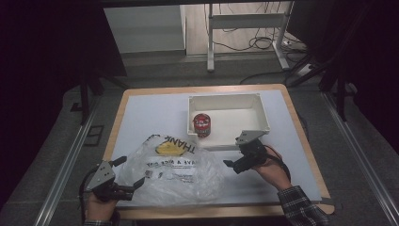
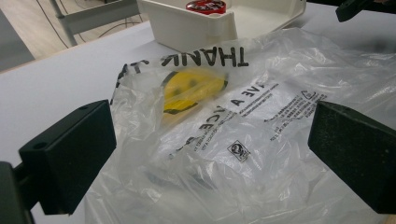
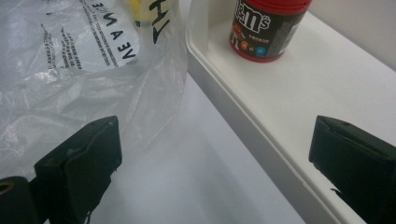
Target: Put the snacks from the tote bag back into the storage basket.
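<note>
Plastic bag (image 1: 176,169), clear with black lettering and a yellow face, lies crumpled on the white table (image 1: 141,117), near its front edge, just in front of a white bin (image 1: 263,115). A red candy tub (image 1: 203,125) stands upright inside the bin. The left gripper (image 1: 126,173) sits at the bag's left edge, jaws apart. The right gripper (image 1: 240,153) hovers between bag and bin, jaws apart, empty.
</note>
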{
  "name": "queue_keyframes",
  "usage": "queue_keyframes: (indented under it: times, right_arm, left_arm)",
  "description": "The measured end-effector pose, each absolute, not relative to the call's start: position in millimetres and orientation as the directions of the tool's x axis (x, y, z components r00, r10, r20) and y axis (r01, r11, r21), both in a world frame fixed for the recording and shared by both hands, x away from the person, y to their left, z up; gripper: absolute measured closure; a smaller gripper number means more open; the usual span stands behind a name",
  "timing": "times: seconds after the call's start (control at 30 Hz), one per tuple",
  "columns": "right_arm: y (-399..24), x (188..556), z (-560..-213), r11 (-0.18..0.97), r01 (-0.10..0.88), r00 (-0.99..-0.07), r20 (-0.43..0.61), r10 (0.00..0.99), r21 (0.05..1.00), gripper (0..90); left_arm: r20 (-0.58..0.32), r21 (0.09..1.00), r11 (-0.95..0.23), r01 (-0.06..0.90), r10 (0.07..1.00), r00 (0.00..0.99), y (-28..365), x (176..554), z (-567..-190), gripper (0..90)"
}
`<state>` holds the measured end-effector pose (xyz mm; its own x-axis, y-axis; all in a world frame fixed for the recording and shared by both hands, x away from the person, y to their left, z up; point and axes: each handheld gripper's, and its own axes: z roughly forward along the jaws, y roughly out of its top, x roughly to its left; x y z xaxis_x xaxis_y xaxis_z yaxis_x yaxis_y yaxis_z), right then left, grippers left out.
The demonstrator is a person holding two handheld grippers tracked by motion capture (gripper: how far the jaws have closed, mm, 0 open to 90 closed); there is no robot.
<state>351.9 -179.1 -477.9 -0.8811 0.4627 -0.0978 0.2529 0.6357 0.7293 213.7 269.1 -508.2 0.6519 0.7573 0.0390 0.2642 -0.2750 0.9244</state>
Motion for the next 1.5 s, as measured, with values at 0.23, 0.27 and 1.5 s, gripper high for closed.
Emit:
queue_keyframes:
  times: [0.23,0.27,1.5]
  right_arm:
    - [-188,349,-481,0.626,0.272,-0.873,-0.087,0.481,0.731,2.1]
    - [-189,349,-481,0.625,0.272,-0.871,-0.088,0.483,0.731,2.1]
    - [-220,339,-512,0.656,0.365,-0.853,-0.045,0.520,0.661,2.1]
  left_arm:
    - [0.039,0.924,-0.276,0.264,0.757,0.652,269,214,-508,0.9]
    - [0.039,0.924,-0.275,0.264,0.757,0.653,269,214,-508,0.9]
    - [0.038,0.923,-0.277,0.266,0.755,0.655,268,214,-509,0.9]
